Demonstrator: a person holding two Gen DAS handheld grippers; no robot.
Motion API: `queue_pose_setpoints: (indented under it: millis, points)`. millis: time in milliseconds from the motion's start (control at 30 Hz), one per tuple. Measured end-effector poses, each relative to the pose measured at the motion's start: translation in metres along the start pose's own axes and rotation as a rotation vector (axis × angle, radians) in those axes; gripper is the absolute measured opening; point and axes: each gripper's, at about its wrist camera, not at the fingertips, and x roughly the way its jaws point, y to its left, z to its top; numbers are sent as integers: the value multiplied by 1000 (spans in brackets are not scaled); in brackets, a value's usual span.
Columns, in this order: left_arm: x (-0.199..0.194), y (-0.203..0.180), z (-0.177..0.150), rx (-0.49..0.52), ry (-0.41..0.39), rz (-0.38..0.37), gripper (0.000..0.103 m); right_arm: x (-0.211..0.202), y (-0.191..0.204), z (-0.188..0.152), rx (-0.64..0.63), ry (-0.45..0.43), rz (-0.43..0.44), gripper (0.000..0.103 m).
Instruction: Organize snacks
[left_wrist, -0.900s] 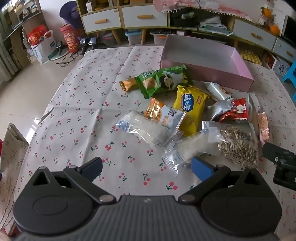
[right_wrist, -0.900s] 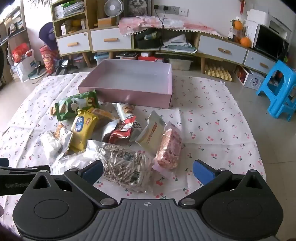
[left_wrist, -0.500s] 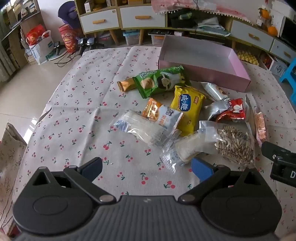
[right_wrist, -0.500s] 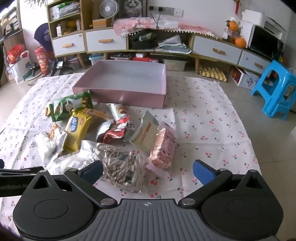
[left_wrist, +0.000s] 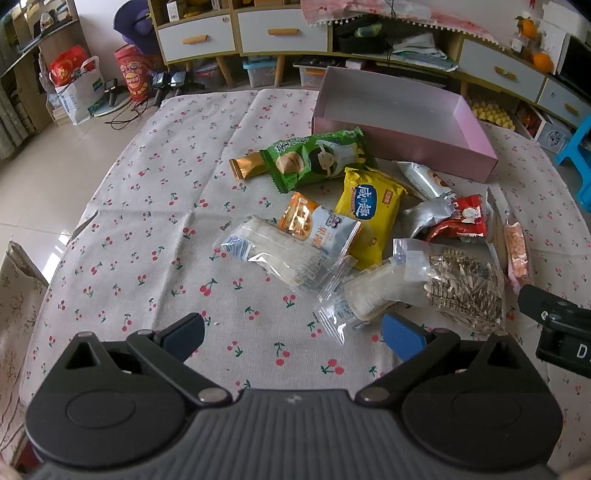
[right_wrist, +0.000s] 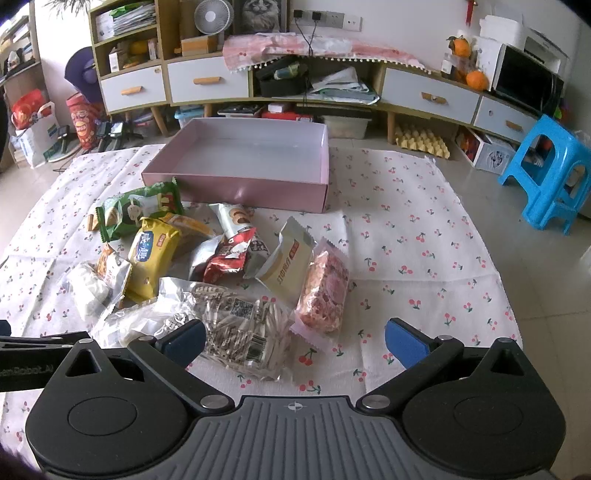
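Left wrist view: a heap of snack packets lies on a cherry-print cloth (left_wrist: 155, 229), just in front of an open pink box (left_wrist: 402, 147) with nothing inside. A green packet (left_wrist: 317, 157) sits closest to the box's front wall, with a small gold packet (left_wrist: 245, 168) poking out at its left. Below it lie a yellow packet (left_wrist: 371, 206), a clear bag of white pieces (left_wrist: 273, 251) and a clear bag of sunflower seeds (left_wrist: 461, 288). A red packet (left_wrist: 461, 221) lies to the right of the yellow one.

In the right wrist view, a pink packet (right_wrist: 325, 291) leans against a cream packet (right_wrist: 291, 262), just right of the seeds.

The left gripper (left_wrist: 293, 334) hangs above bare cloth, jaws spread wide, nothing between them. The right gripper (right_wrist: 295, 341) is equally wide and grips nothing; the seed bag's corner shows between its blue pads (right_wrist: 404, 345).

A blue stool (right_wrist: 550, 173) stands on the floor beyond the cloth.
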Motion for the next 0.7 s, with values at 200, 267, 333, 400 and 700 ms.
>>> queue_pose_setpoints:
  millis: [200,267,333,400,700]
  points:
    - [1,-2,-1,0,5,-2,103,0,0,-1,6,4,5,103]
    - [1,-2,-2,1,7,-4,103,0,0,0,10,8,8,103]
    - [2,-2,-2,1,7,-4,103,0,0,0,10,8,9,103]
    - [2,-3,-2,0,7,-4,103,0,0,0,10,8,9,103]
    - [2,-4,-4,0,14,-11,103,1,1,-1,13,11,11,103]
